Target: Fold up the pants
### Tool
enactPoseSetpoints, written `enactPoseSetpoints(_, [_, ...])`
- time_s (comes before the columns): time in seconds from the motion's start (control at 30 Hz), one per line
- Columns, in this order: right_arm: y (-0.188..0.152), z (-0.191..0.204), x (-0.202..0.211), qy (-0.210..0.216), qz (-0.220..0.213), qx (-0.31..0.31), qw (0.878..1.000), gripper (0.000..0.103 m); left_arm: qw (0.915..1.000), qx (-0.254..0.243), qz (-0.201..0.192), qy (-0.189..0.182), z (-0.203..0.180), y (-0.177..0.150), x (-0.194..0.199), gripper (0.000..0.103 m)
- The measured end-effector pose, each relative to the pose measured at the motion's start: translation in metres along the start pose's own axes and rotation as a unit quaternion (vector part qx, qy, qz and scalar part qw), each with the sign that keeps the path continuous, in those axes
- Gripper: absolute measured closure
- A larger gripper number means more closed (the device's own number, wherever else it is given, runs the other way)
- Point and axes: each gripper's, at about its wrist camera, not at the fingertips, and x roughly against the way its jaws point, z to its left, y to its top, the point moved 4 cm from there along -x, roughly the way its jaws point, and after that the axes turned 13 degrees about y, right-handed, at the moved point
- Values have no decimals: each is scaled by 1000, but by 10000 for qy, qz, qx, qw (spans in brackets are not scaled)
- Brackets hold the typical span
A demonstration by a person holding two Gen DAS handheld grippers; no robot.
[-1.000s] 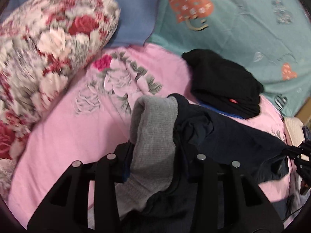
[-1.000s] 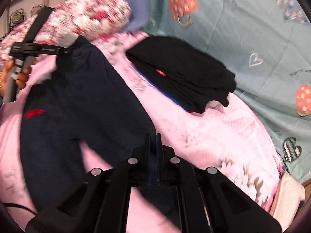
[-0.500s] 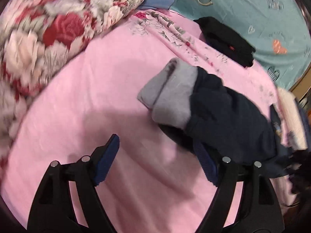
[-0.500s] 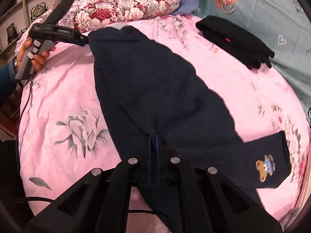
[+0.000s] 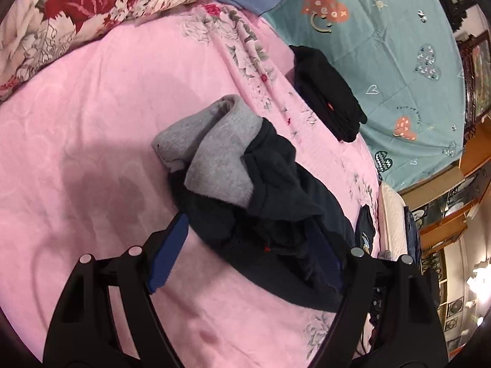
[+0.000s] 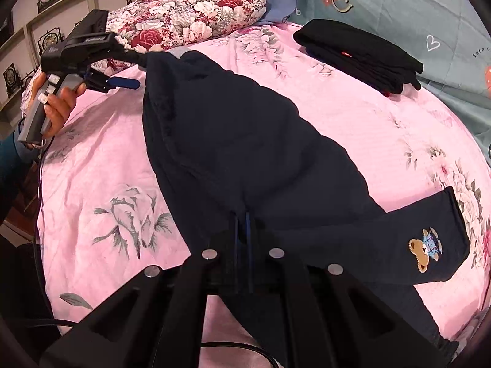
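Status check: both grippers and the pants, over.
Left gripper open, straddling the grey waistband. Right gripper shut on navy pants, laid across pink bedsheet. Black folded pile lies apart.

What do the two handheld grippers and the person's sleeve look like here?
Both grippers are black with open triangular frames, silver round bolts and blue finger pads. The left gripper shows ribbed blue pads; seen from the right wrist camera, it has a grey handle with pale buttons, white lettering on its black body and a dark cable. The right gripper has thin blue pads. The sleeve is dark teal.
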Motion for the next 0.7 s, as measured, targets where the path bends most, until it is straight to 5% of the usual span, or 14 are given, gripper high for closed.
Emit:
enactPoseSetpoints(0.3, [2, -2, 3, 57, -65, -139, 9999, 98, 9991, 357, 65, -203, 8, 8, -9, 17])
enactPoseSetpoints(0.37, [1, -2, 1, 47, -54, -162, 9998, 98, 9991, 393, 137, 5, 4, 10, -20, 25])
enactPoseSetpoints(0.43, [2, -2, 2, 43, -50, -183, 9998, 98, 9992, 292, 126, 240, -3, 17, -23, 63])
enactPoseSetpoints(0.5, [9, 0, 9, -12, -204, -174, 9996, 98, 9994, 226, 95, 257, -10, 30, -20, 85])
enactPoseSetpoints(0.7, [14, 10, 22, 228, -548, -463, 9972, 98, 9979, -92, -604, 211, -27, 59, 21, 87])
